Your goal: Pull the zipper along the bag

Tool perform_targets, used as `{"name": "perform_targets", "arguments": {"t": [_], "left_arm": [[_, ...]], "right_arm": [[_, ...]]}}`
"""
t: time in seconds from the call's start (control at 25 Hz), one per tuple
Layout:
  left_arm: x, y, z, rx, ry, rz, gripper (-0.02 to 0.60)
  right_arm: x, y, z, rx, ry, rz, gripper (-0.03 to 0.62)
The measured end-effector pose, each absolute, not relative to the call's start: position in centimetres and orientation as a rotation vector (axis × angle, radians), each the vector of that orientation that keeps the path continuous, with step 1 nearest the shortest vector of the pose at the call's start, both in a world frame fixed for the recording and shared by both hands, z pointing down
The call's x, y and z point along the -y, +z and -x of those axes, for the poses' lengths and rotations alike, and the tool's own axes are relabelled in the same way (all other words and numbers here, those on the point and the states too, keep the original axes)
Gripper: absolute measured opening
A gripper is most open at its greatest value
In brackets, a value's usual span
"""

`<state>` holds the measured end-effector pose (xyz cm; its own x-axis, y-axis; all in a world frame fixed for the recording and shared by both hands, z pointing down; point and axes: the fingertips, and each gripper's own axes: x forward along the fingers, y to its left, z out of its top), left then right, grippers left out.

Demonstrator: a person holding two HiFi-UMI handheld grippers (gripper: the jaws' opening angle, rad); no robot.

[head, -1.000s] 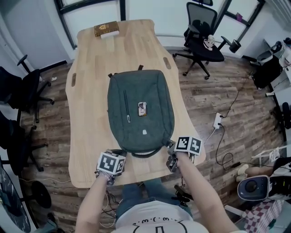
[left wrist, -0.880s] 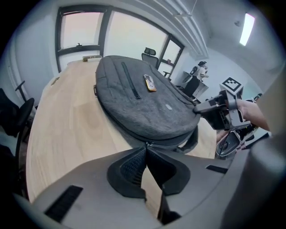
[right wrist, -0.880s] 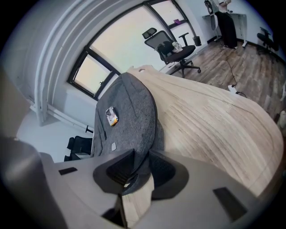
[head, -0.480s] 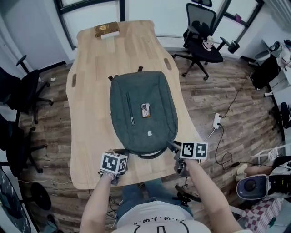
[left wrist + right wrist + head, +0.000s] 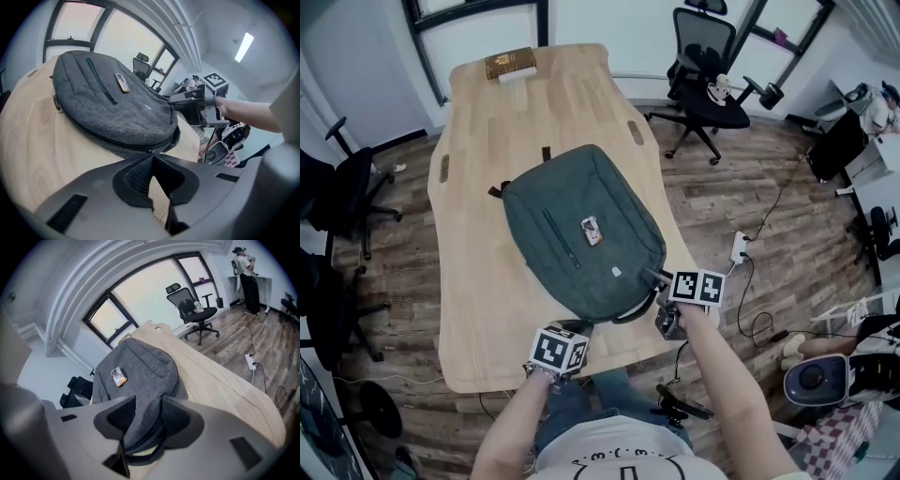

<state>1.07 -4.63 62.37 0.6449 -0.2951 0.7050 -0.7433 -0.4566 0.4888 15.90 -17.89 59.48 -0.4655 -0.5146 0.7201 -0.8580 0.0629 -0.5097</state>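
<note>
A grey-green backpack (image 5: 581, 234) lies flat on the wooden table (image 5: 478, 281), turned at an angle with its bottom edge toward me. My left gripper (image 5: 577, 328) is at that near edge, shut on the zipper pull (image 5: 151, 151), which sits right at the jaw tips (image 5: 152, 157). My right gripper (image 5: 659, 286) is at the bag's near right corner by the black handle loop (image 5: 628, 314). Its jaws are opening. In the right gripper view, bag fabric (image 5: 140, 371) and the handle (image 5: 140, 453) lie between the parted jaws of the right gripper (image 5: 149, 416).
A brown box (image 5: 509, 64) sits at the table's far end. An office chair (image 5: 703, 89) stands beyond the table's right side, and black chairs (image 5: 337, 187) on the left. A power strip (image 5: 738, 248) and cables lie on the floor at right. The table's near edge is just under both grippers.
The backpack has swung round, its top going left. My left gripper has moved right along the bag's near edge. My right gripper has shifted a little right and away from me.
</note>
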Motion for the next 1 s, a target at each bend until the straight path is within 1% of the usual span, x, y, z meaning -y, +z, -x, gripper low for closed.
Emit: {"name": "perform_targets", "arguments": {"t": [0.08, 0.2, 0.24, 0.4, 0.52, 0.64, 0.68, 0.72, 0.76, 0.92, 1.0], "left_arm": [[5.2, 62.5, -1.3, 0.811, 0.697, -2.05, 0.017], [5.8, 63.0, -1.4, 0.822, 0.734, -2.083, 0.017], [5.9, 63.0, -1.3, 0.829, 0.733, -2.09, 0.017], [6.0, 62.7, -1.0, 0.847, 0.676, -2.099, 0.017], [6.0, 62.8, -1.1, 0.862, 0.665, -2.102, 0.017], [5.9, 62.9, -1.2, 0.871, 0.66, -2.104, 0.017], [5.9, 63.0, -1.1, 0.874, 0.661, -2.101, 0.017], [5.9, 63.1, -1.0, 0.878, 0.664, -2.093, 0.017], [5.9, 63.1, -1.0, 0.879, 0.664, -2.083, 0.017], [5.8, 63.1, -0.3, 0.879, 0.672, -2.051, 0.017], [5.7, 63.2, 0.3, 0.887, 0.693, -2.053, 0.017]], "right_arm": [[19.3, 58.9, -15.1, 2.044, 1.284, -1.318, 0.238], [19.5, 57.0, -13.6, 2.118, 1.054, -1.169, 0.29], [19.1, 56.1, -13.0, 2.159, 0.94, -1.103, 0.272], [14.2, 53.7, -8.3, 2.285, 0.435, -0.652, 0.259], [10.2, 55.7, -4.7, 2.223, 0.228, -0.32, 0.254], [8.6, 58.3, -3.3, 2.127, 0.21, -0.178, 0.244], [8.4, 59.2, -3.3, 2.09, 0.196, -0.154, 0.225], [8.4, 59.9, -3.4, 2.057, 0.175, -0.134, 0.182], [8.4, 60.4, -3.6, 2.035, 0.164, -0.117, 0.17], [8.5, 60.5, -3.7, 2.021, 0.276, -0.076, 0.141], [8.3, 60.4, -3.5, 2.018, 0.273, -0.059, 0.13]]}}
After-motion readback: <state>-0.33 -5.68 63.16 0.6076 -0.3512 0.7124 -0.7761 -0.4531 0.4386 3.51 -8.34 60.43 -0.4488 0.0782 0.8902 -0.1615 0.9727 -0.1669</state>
